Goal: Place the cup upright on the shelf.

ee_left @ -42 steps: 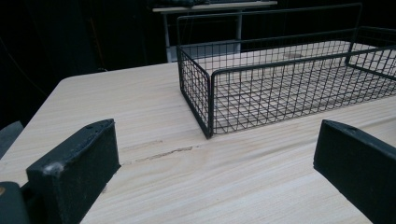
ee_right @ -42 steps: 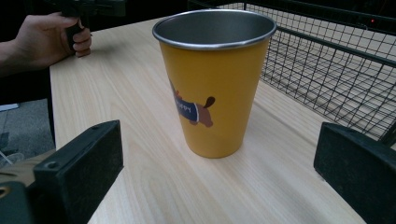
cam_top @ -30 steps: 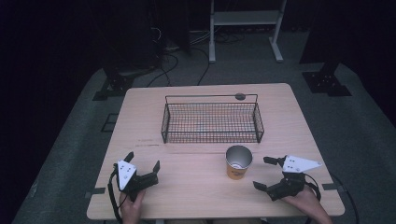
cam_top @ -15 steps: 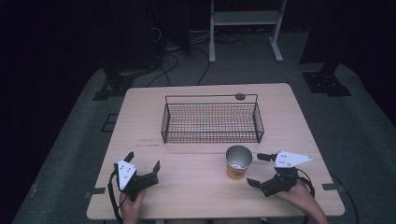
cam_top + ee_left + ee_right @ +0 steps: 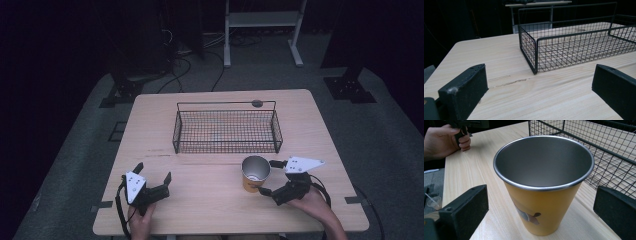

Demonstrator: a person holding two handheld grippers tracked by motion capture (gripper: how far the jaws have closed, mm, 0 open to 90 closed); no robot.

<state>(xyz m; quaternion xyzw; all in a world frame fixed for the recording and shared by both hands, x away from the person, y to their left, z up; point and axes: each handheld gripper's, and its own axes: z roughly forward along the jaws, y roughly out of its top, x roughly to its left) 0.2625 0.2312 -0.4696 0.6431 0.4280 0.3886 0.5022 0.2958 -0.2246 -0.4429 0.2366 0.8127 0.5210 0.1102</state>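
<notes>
Jaws of the right gripper [image 5: 266, 177] stand spread wide on either side of the orange cup [image 5: 255, 174], neither pad touching it in the right gripper view. That cup stands upright on the wooden table [image 5: 210, 210], near its front edge and right of centre, just in front of the wire basket [image 5: 227, 131]. Nothing lies between jaws and cup. It is a tapered tumbler with a bare metal inside, a rolled steel rim and a small dark printed figure low on its orange wall. Over at the front left, the left gripper [image 5: 152, 173] rests in a hand, jaws likewise spread, holding nothing. Beyond the basket, a small dark round object [image 5: 257, 103] sits at the far edge.
</notes>
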